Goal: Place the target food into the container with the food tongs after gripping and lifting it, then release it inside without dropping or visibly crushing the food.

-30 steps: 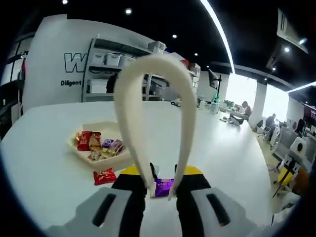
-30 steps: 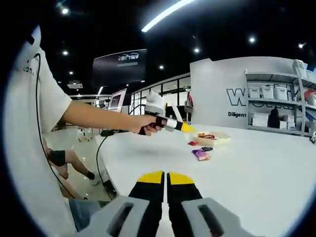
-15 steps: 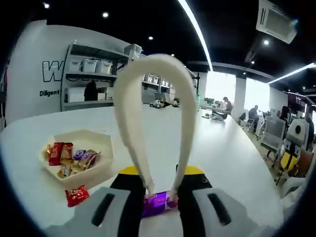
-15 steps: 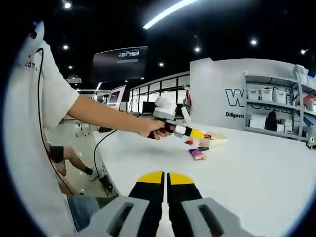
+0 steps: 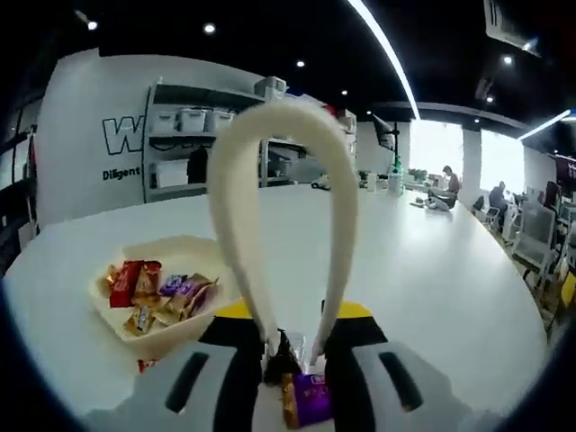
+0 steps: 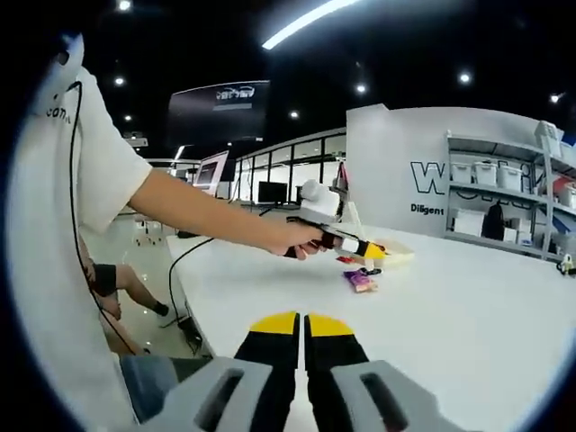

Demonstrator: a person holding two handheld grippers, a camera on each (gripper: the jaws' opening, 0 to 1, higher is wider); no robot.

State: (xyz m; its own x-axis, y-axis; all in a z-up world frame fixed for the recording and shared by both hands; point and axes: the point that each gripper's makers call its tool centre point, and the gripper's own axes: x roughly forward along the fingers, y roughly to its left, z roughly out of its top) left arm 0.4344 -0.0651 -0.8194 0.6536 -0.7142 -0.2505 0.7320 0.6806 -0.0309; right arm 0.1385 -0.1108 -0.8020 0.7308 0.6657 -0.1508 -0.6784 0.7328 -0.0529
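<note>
My left gripper (image 5: pixel 292 317) is shut on a pair of white food tongs (image 5: pixel 281 180), whose loop rises up the middle of the left gripper view. The tong tips straddle a small dark-wrapped candy (image 5: pixel 283 351) low over the white table (image 5: pixel 432 270). A purple-wrapped candy (image 5: pixel 311 400) lies just nearer to me. The cream tray (image 5: pixel 193 247) holding several wrapped candies sits to the left. In the right gripper view a hand holds the left gripper (image 6: pixel 367 250) above the dark candy (image 6: pixel 371 270) and the purple candy (image 6: pixel 362 281), next to the tray (image 6: pixel 400 255). My right gripper (image 6: pixel 302 326) is shut on nothing.
A red candy (image 5: pixel 144 364) peeks out beside my left jaw, in front of the tray. The person stands at the table's edge (image 6: pixel 193 306) with an arm stretched over it. Shelving with bins (image 5: pixel 180 135) lines the far wall.
The tong tips have shifted off the purple candy and now sit around the dark candy. The hand with the left gripper has reached further along the table. My right gripper has stayed still.
</note>
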